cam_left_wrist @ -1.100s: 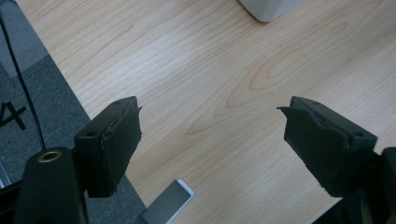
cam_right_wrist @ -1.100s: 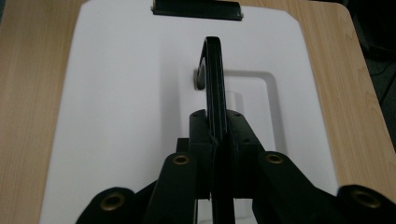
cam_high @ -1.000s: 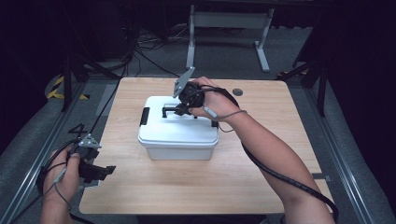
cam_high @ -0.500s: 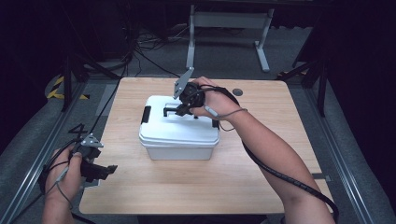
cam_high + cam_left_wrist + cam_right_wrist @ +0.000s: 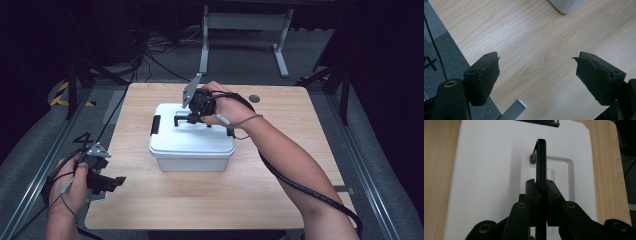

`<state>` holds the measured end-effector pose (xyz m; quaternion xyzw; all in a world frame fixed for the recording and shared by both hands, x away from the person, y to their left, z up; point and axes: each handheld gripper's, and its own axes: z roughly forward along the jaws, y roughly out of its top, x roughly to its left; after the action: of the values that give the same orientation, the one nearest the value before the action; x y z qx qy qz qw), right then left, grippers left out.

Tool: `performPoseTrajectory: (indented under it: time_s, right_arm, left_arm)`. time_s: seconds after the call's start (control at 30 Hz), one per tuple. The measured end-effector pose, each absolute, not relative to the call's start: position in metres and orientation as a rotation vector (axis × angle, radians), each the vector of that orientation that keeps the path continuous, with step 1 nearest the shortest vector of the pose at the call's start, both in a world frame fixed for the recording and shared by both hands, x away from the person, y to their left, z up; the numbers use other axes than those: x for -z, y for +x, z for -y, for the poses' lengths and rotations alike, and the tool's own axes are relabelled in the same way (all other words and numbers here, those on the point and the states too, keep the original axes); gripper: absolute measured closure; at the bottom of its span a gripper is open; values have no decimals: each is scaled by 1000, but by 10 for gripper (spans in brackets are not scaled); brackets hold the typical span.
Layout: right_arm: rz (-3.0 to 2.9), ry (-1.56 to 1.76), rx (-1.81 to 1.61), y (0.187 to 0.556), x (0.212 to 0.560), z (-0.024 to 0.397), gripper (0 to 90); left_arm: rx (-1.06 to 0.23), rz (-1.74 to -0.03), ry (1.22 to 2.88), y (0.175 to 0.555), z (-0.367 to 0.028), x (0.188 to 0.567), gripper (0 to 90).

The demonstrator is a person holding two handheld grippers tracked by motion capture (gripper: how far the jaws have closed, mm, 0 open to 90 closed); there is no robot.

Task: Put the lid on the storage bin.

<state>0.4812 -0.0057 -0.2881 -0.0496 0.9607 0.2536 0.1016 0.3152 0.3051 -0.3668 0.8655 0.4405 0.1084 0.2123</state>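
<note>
With your right gripper (image 5: 541,195) pinched on the black handle (image 5: 540,162) of the white lidded box (image 5: 191,145), you look set for a lift — whether of the whole box or just the lid, I can't tell. The box sits mid-table, slightly toward the far edge, on the wooden table (image 5: 280,165). In the right gripper view the jaws are clamped flat on the raised handle bar, roughly centred on it — good. Keep the grip square and pull straight up so the handle doesn't twist out sideways. The black latches (image 5: 156,125) at the box's ends look like they could hold the lid; if so, expect the full weight to come up, so go slow at first.

Your left gripper (image 5: 107,182) is near the table's left front corner, well apart from the box, jaws spread wide with nothing between them. My guess: bring it closer to steady the box wall if it swings.
</note>
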Motion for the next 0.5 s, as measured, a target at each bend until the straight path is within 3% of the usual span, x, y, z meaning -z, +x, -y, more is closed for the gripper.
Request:
performPoseTrajectory:
  time_s: [0.5]
  right_arm:
    - [-2848, -104, -745, 483, 296, 5, 837]
  left_arm:
    - [-298, -1215, 2396, 315, -307, 366, 192]
